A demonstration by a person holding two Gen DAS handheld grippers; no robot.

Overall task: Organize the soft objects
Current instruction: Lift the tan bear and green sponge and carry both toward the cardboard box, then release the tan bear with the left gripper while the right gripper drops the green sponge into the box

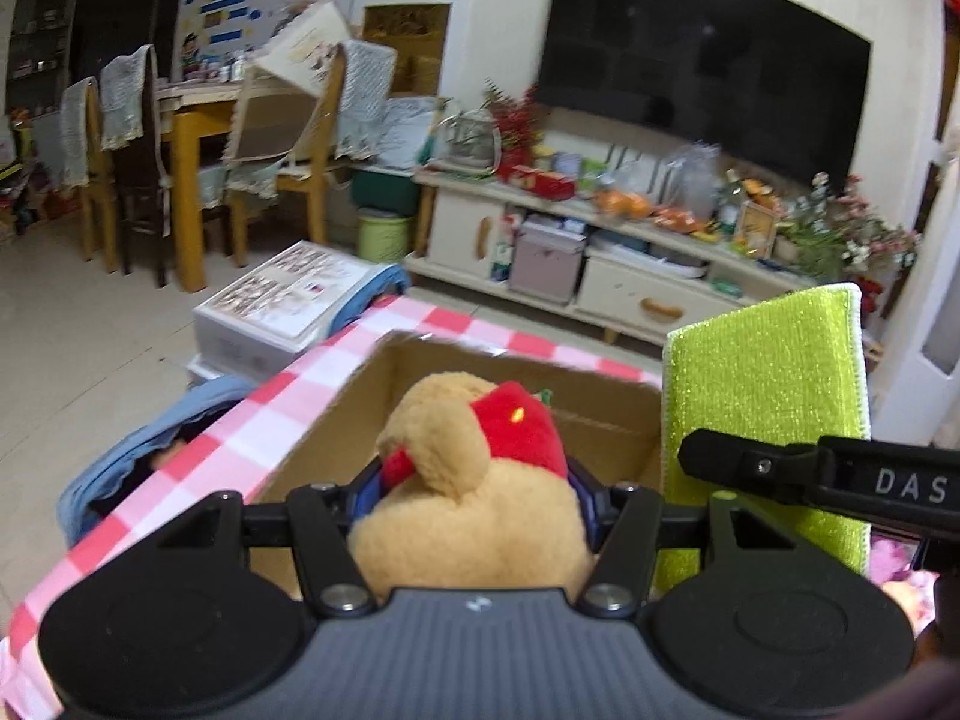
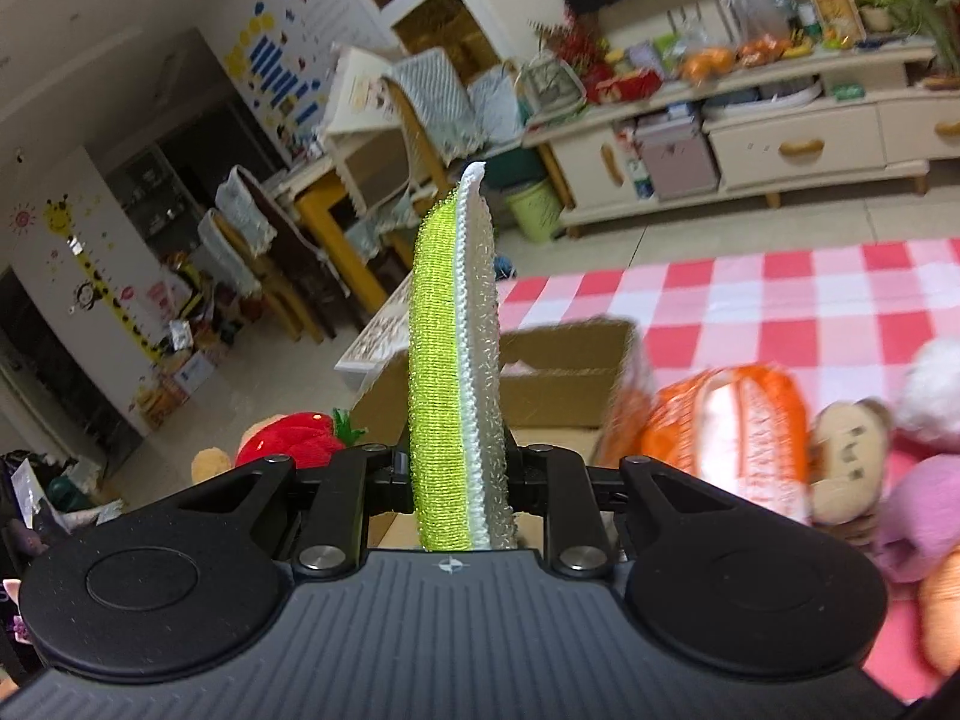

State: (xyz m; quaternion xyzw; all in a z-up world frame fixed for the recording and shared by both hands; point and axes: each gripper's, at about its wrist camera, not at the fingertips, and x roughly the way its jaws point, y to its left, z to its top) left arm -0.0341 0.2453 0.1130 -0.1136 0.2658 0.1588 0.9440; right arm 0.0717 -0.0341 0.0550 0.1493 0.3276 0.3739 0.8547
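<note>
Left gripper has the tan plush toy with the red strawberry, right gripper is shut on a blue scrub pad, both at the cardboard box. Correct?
Not quite: the flat scrub pad in the right gripper is lime green with a white back, not blue, as the right wrist view shows. The rest holds.

1. Left gripper (image 1: 474, 498): fingers hidden behind the plush toy (image 1: 456, 480); pads mostly covered.
2. Cardboard box (image 1: 600, 420): floor blocked by plush, inside can't be read.
3. Right gripper (image 2: 459, 480): tips buried behind green sponge cloth (image 2: 447, 360).
4. Orange item (image 2: 732, 420) on counter (image 2: 780, 300): motion-blurred, kind unclear.
5. Toys at right edge of right wrist view: cut off, blurred.
</note>
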